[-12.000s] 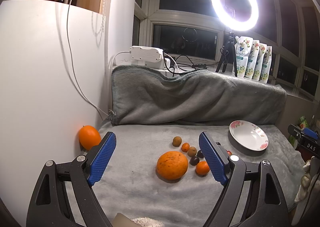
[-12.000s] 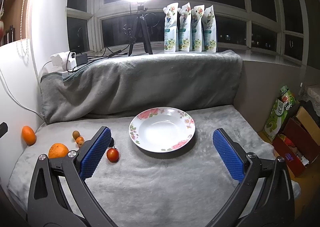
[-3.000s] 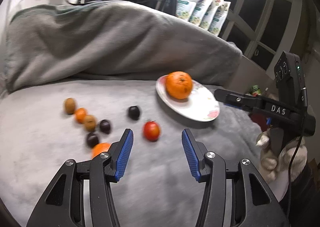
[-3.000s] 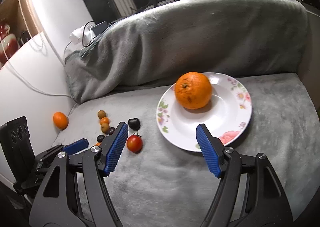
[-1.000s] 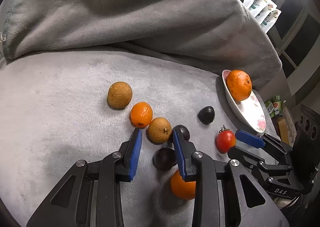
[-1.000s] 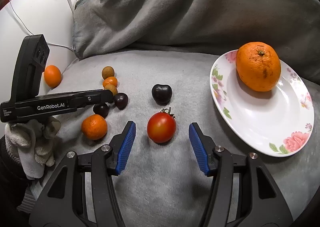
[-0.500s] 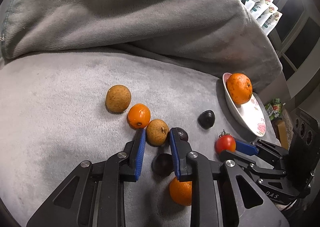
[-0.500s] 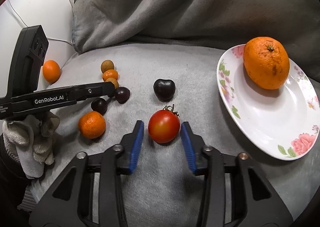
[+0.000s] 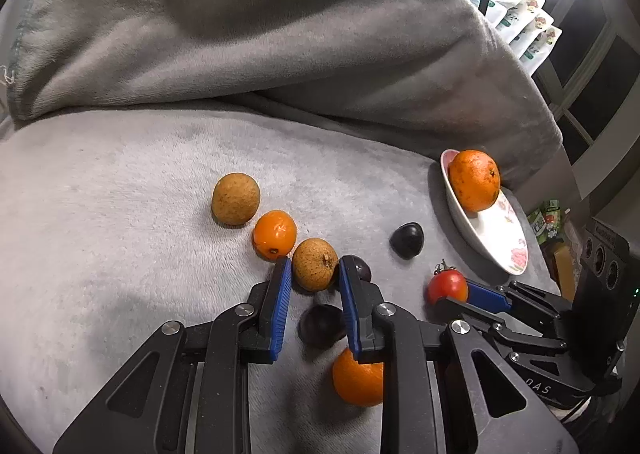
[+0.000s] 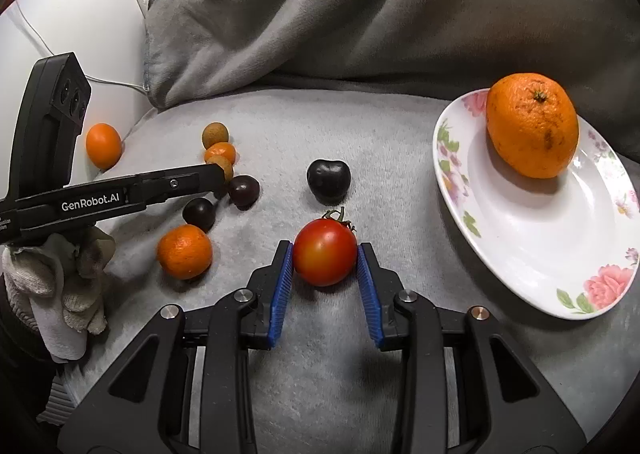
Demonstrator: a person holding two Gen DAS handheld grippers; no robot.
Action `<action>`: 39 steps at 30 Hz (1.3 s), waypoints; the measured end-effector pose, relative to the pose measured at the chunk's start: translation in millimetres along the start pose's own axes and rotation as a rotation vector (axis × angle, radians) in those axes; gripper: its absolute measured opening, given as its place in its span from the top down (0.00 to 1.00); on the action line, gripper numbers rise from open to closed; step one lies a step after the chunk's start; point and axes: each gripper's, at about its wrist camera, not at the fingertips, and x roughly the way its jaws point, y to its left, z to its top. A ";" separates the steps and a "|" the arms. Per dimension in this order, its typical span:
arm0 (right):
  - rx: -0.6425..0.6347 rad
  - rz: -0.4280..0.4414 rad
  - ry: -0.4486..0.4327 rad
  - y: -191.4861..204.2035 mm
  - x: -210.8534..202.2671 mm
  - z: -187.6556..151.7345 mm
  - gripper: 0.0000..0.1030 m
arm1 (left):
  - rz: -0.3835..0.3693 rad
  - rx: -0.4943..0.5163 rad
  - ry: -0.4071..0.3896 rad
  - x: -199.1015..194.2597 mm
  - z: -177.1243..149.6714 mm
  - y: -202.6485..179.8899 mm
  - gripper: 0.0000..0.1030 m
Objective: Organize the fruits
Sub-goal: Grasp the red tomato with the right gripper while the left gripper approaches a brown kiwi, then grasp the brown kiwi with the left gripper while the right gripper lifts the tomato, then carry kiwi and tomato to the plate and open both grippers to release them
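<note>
Here the left gripper [image 9: 313, 270] is clamped on a brown fruit [image 9: 314, 263] left of the plate [image 10: 520, 230]; the right gripper [image 10: 325, 260] is closing on a tomato [image 10: 325, 252], pads touching it, beside the plate holding an orange [image 10: 532, 130].

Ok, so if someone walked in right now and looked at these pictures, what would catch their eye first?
Probably the red tomato on the grey blanket, with the right gripper closing its blue fingers against it. Next, the big orange sitting alone at the far edge of the floral plate on the right. To the left, the left gripper clamps a small brown fruit among scattered little fruits.
</note>
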 end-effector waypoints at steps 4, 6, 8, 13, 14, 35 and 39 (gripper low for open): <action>-0.008 -0.005 -0.013 2.1 -4.8 -0.5 0.67 | -0.001 0.003 -0.012 -5.6 -1.5 -3.4 0.78; -0.009 -0.006 -0.021 2.7 -7.9 -0.8 0.67 | -0.003 0.005 -0.020 -9.3 -1.5 -5.3 0.78; -0.009 -0.005 -0.029 2.7 -12.0 -1.2 0.67 | -0.004 0.006 -0.027 -12.6 -1.6 -7.4 0.78; 0.002 -0.009 -0.059 -1.5 -27.3 -4.4 0.67 | -0.017 0.012 -0.046 -21.1 -1.1 -17.7 0.78; 0.007 -0.009 -0.067 -2.5 -30.7 -4.9 0.67 | -0.020 0.014 -0.050 -22.3 -0.9 -20.1 0.78; 0.132 -0.126 -0.176 -72.6 -99.8 -21.8 0.67 | -0.097 0.162 -0.071 -8.3 -0.6 -114.6 0.78; 0.153 -0.141 -0.175 -86.5 -102.2 -23.8 0.67 | -0.087 0.211 -0.074 -0.8 -2.2 -133.7 0.78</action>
